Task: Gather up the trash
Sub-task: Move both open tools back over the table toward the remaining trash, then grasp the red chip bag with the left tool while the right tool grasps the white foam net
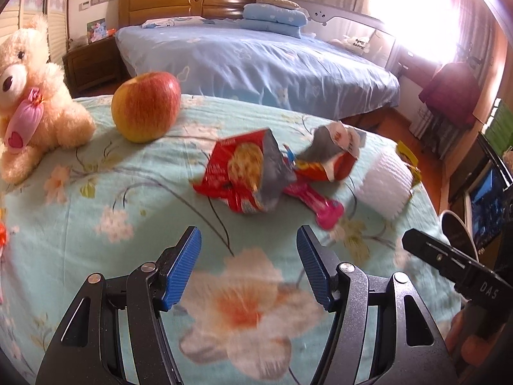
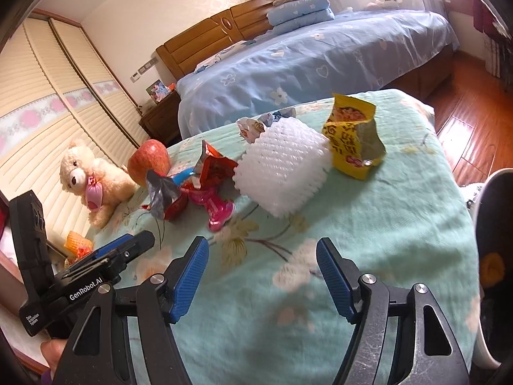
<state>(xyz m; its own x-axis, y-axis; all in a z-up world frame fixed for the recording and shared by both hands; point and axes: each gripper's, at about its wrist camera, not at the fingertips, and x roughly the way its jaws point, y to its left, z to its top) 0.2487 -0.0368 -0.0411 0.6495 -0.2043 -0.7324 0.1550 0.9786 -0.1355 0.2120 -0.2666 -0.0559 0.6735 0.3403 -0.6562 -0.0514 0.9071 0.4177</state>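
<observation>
On the floral green cloth (image 1: 128, 199) lies a pile of trash: a torn red snack bag (image 1: 237, 176) (image 2: 211, 170), a pink wrapper (image 1: 320, 205) (image 2: 214, 205), a crumpled grey-and-red wrapper (image 1: 333, 147) and white foam fruit netting (image 1: 384, 186) (image 2: 285, 163). A yellow snack bag (image 2: 352, 138) (image 1: 408, 160) stands behind the netting. My left gripper (image 1: 248, 247) hangs open just short of the red bag, nothing between its fingers. Open as well, my right gripper (image 2: 263, 263) hovers in front of the netting. Each gripper shows at the edge of the other's view.
An apple (image 1: 146, 106) (image 2: 149, 160) and a teddy bear (image 1: 29, 96) (image 2: 93, 179) sit at the far left of the cloth. An orange wrapper (image 2: 78, 243) lies at the left edge. A dark bin rim (image 2: 493, 256) stands on the right. Behind is a blue bed (image 1: 256, 61).
</observation>
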